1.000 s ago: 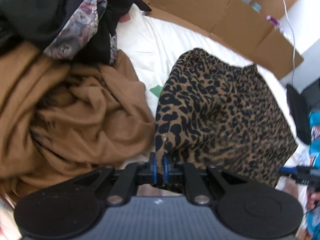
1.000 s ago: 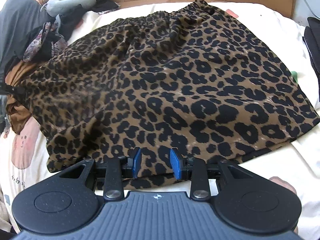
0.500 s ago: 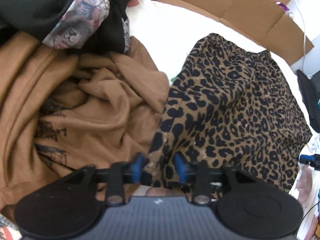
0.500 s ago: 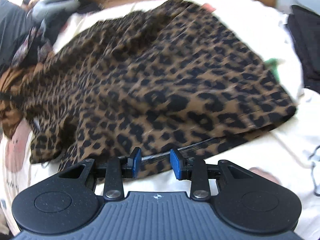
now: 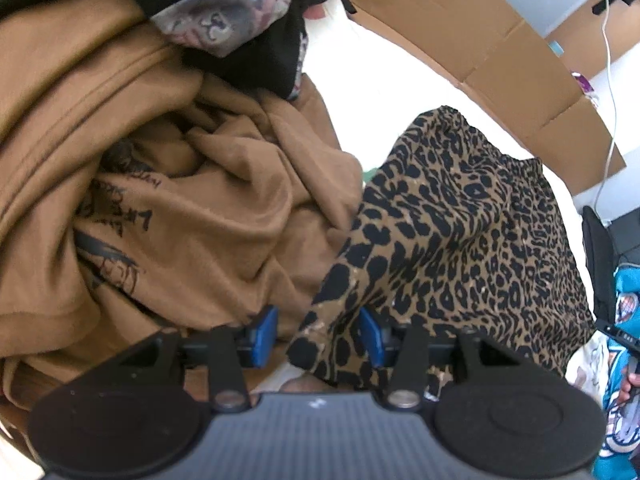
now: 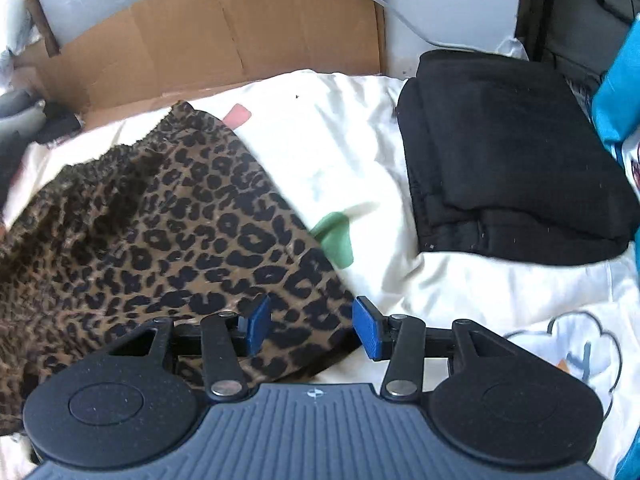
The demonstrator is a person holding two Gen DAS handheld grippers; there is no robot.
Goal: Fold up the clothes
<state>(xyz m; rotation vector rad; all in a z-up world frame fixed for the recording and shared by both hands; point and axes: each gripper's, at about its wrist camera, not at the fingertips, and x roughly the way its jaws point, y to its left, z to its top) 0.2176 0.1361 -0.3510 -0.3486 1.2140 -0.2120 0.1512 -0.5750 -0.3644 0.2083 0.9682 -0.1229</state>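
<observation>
We locate the leopard skirt (image 5: 472, 232) on the white sheet (image 6: 360, 160). In the left wrist view it lies spread from its gathered waistband, near the cardboard (image 5: 480, 52), down to a corner that stands raised between the blue pads of the left gripper (image 5: 318, 336). In the right wrist view its other lower corner lies flat on the sheet, between the pads of the right gripper (image 6: 306, 324).

We read the left gripper as wide open. The raised corner sits in the gap, close against the right-hand pad; the left-hand pad stands clear of the skirt and lies against the brown garment (image 5: 160, 184). We cannot tell whether the cloth actually touches the right-hand pad. Nothing is clamped.

We read the right gripper as wide open also. The skirt corner fills most of the gap and passes under the left-hand pad; its edge ends just short of the right-hand pad, which sits over bare sheet. Nothing is clamped.

Just beside the skirt, on the left gripper's side, the brown garment lies crumpled, with black printing on one fold. Dark clothes (image 5: 248, 52) and a patterned fabric (image 5: 224, 12) lie on top of it at the far end. On the right gripper's side, well apart from the skirt, a folded black garment (image 6: 508, 152) rests on the sheet. The cardboard stands along the far edge of the sheet.
</observation>
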